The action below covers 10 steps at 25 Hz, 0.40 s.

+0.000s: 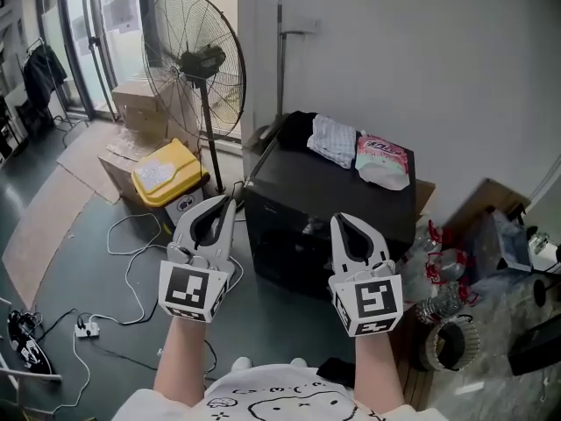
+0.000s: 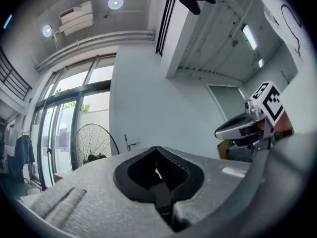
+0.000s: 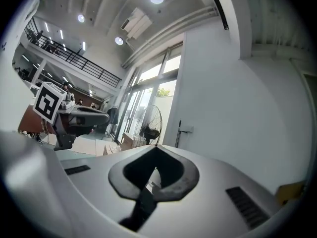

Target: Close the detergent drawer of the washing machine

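Right now I hold both tongs up side by side over the floor (image 1: 79, 226), each with its marker cube toward me. My left tongs (image 1: 230, 200) are closed with nothing in them; in the left gripper view their tips (image 2: 156, 148) meet with only the white wall behind. My right tongs (image 1: 337, 218) are also shut and empty, the tips (image 3: 157, 147) pressed together in the right gripper view. The dark, boxy washing machine (image 1: 324, 191) stands at twelve o'clock just beyond both pairs, against the wall, and neither pair touches it. Its front is in shadow, so I cannot pick out the detergent drawer. On its top lie a crumpled pale cloth (image 1: 333, 139) and, just beside that at three o'clock, a pink packet (image 1: 383, 160). At eleven o'clock stands a pedestal fan (image 1: 195, 64), with a yellow bin (image 1: 165, 172) at its foot and cardboard boxes (image 1: 140, 108) behind. A power strip (image 1: 86, 329) lies at eight o'clock.
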Available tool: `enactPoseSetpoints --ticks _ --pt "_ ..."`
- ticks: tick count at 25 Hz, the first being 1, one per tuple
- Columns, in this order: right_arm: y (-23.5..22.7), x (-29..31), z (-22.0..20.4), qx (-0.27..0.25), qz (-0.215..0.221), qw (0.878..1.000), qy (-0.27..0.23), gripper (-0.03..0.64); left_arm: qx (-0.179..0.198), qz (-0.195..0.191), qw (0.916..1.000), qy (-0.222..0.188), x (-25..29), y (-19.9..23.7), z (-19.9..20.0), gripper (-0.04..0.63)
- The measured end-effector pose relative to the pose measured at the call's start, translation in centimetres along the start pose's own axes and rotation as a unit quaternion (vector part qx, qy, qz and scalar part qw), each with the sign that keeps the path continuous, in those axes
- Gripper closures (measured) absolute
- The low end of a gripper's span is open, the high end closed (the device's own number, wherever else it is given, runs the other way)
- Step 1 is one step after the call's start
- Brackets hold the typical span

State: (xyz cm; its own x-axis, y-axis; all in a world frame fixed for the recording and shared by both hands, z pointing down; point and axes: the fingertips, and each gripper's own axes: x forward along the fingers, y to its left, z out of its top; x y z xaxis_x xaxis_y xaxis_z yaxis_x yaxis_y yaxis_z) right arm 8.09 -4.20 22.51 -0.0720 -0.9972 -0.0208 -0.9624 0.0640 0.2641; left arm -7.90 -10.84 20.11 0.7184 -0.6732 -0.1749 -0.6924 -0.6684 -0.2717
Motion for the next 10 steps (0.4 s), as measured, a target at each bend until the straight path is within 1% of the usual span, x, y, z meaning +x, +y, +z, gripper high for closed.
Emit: enactPoseSetpoints --ticks 5,10 --pt "0.7 0.0 1.0 -0.001 -0.023 1.000 -0.002 0.620 0.002 -0.005 0.9999 -0.011 -0.7 1.7 0.6 0.577" --pt "3.0 0.2 1.5 -0.013 -0.020 1.000 0.001 0.620 -0.006 0.006 0.9998 -0.018 -2.3 3.8 0.6 0.577"
